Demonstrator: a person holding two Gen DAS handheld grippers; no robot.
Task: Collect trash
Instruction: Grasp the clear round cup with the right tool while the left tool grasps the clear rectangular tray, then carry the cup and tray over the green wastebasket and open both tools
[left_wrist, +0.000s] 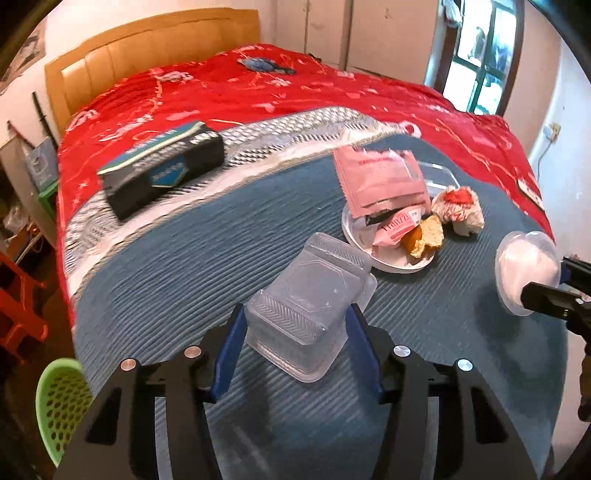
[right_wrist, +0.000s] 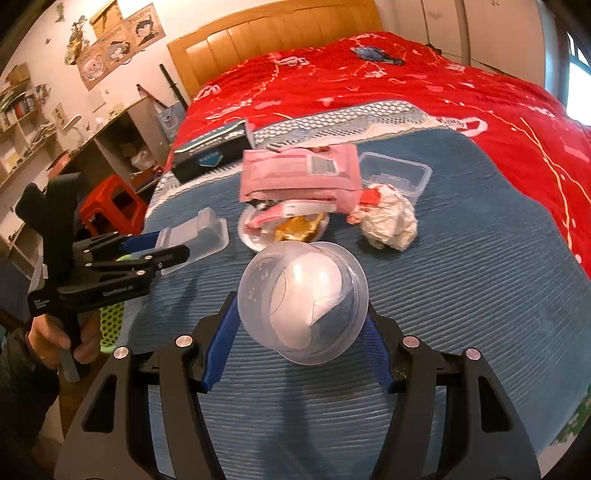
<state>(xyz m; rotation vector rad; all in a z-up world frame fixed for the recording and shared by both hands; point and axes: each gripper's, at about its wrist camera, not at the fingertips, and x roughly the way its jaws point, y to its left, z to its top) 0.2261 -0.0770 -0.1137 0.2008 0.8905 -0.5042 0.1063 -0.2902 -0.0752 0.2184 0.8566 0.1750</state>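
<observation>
My left gripper (left_wrist: 295, 325) is shut on a clear rectangular plastic box (left_wrist: 306, 306) and holds it above the blue blanket; it also shows in the right wrist view (right_wrist: 195, 240). My right gripper (right_wrist: 299, 317) is shut on a clear round plastic cup (right_wrist: 303, 299) with white paper inside, seen at the right in the left wrist view (left_wrist: 526, 271). On the bed lie a white plate (left_wrist: 384, 258) with bread (left_wrist: 424, 236) and a pink wrapper, a pink bag (left_wrist: 380, 177), a crumpled paper ball (left_wrist: 458, 210) and another clear box (right_wrist: 395, 171).
A dark box (left_wrist: 162, 166) lies on the bed at the left. A green perforated basket (left_wrist: 61, 402) stands below the bed's near left corner. A red stool (right_wrist: 110, 206) and shelves stand left of the bed. The red cover (left_wrist: 258, 88) spreads behind.
</observation>
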